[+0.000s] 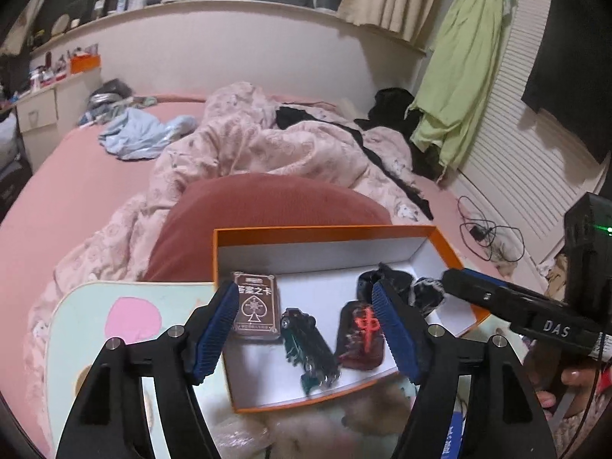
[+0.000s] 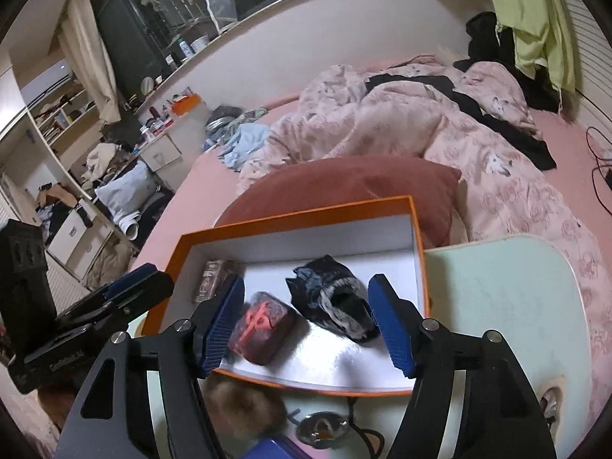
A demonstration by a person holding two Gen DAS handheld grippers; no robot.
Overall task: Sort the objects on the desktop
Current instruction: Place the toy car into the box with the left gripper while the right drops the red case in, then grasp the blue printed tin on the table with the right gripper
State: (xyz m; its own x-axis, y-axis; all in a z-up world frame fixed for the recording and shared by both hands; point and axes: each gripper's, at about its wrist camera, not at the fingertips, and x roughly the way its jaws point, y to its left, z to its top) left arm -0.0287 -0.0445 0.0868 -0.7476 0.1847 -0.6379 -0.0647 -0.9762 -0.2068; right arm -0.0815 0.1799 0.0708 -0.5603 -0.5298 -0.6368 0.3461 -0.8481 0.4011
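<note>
Four items in orange box point(image 1: 447, 243), card deck point(image 1: 255, 306), toy car point(image 1: 308, 344)

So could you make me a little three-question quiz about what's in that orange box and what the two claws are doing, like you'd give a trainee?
1. True or false: the orange box is empty.
2. Which item lies nearest the box's left wall? A) card deck B) toy car C) dark cloth
3. Fill in: the red character is printed on the dark ____.

Key
1. False. It holds the card deck, toy car, dark pouch and dark cloth.
2. A. In the left wrist view, the deck sits by the left wall, with the car to its right.
3. Pouch. Both the left claw and right claw are open and hold nothing.
</note>
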